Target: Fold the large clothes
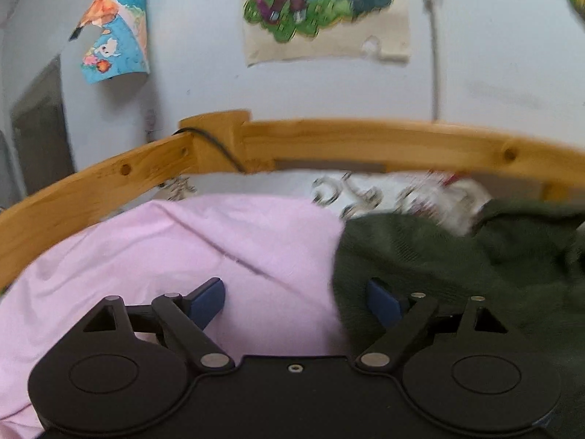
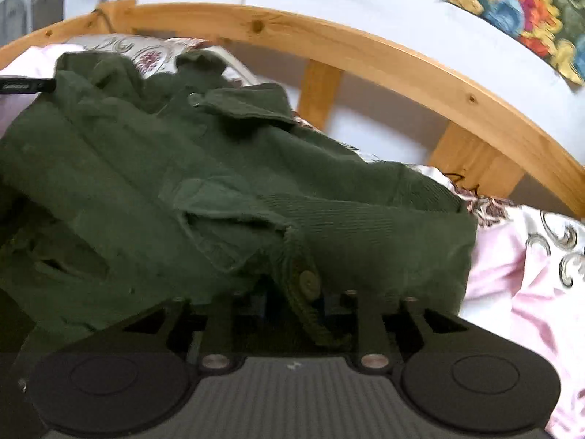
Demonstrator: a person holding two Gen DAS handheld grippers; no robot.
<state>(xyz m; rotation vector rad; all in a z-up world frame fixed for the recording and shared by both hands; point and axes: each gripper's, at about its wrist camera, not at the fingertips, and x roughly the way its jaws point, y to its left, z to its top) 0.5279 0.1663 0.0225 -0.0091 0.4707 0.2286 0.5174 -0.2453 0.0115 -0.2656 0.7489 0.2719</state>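
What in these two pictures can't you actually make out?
- Right gripper fingertips, right wrist view: buried under the green jacket, so its grip is unclear.
- Jacket's full shape: bunched, cut off by the frame edges in both views.
- Patterned bedding, left wrist view: blurred.
- Wall posters: cropped by the top edge.

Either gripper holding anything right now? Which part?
Left gripper: open, holding nothing. Right gripper: the green jacket's buttoned cuff strap lies between its fingers, which are hidden; a grip cannot be told.
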